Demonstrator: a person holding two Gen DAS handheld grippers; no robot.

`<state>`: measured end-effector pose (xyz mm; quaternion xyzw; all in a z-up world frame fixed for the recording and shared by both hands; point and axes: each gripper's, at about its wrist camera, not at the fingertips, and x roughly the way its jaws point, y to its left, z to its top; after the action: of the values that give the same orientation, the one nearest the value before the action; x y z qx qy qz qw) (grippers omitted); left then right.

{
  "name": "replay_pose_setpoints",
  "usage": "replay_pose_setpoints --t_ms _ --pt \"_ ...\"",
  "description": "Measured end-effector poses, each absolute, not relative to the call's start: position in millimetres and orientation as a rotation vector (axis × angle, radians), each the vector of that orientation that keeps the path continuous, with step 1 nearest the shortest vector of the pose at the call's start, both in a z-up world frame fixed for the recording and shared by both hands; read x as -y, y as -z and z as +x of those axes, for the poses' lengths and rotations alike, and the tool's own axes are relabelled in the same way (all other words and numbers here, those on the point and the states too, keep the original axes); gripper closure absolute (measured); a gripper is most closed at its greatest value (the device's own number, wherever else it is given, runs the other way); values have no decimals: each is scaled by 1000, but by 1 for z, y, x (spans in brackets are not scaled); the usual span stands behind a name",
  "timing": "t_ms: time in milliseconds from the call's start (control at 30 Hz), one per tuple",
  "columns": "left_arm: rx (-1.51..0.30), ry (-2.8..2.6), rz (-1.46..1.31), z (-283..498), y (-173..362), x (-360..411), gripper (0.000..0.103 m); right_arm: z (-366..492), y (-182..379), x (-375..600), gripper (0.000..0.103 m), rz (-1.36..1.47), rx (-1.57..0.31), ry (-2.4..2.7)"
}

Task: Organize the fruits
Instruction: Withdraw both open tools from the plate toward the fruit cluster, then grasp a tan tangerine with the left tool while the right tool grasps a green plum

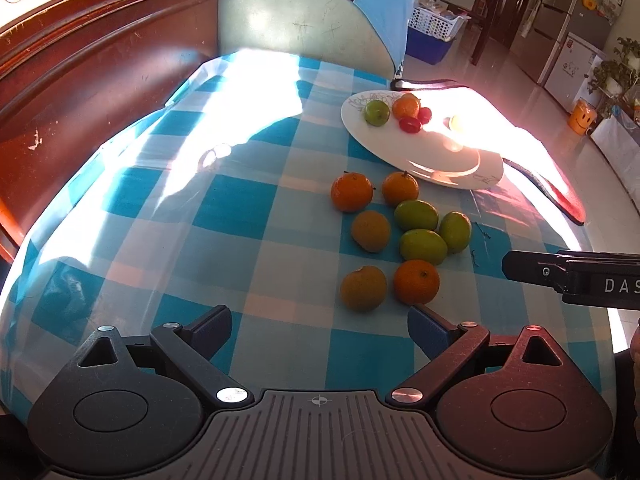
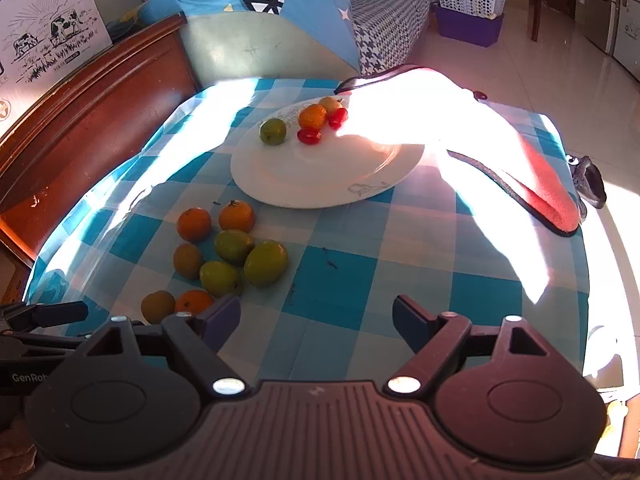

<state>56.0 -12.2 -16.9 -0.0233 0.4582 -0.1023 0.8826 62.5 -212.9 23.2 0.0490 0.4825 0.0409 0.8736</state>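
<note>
Checked-cloth bench (image 2: 360,280): loose oranges and green fruits (image 2: 224,252) clustered near the white plate (image 2: 320,184), which holds five fruits; left hand-held gripper (image 1: 320,332) and right hand-held gripper (image 2: 316,320) both open, empty.

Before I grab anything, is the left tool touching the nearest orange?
Apart. The left wrist view shows the left tool wide open, with checked cloth showing between its pads and the nearest orange.

Loose fruits (image 2: 224,256) lie on the tablecloth (image 2: 360,280) before the plate (image 2: 320,184).
</note>
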Motion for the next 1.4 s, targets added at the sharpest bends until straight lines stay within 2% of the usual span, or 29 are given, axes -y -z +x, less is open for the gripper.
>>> replay_pose_setpoints --t_ms 200,567,900,967,1100,1167,1267,1400 --pt "-904 242 -11 51 15 20 8 60 -22 210 25 116 -993 -118" --pt "-806 275 49 51 19 28 12 65 -17 209 50 174 -971 -149" --pt "-790 316 2 58 25 28 22 79 -8 208 51 211 -948 -142" --pt "-800 314 -4 60 27 28 29 81 -6 206 51 224 -947 -146" --pt "-798 328 -40 61 28 25 34 87 -1 203 51 239 -948 -146" --pt "-792 332 -44 61 28 25 42 89 1 202 52 242 -949 -144" --pt "-787 350 -59 61 28 25 55 93 5 201 57 245 -951 -143" --pt "-792 373 -73 60 28 26 61 95 8 201 61 258 -943 -133"
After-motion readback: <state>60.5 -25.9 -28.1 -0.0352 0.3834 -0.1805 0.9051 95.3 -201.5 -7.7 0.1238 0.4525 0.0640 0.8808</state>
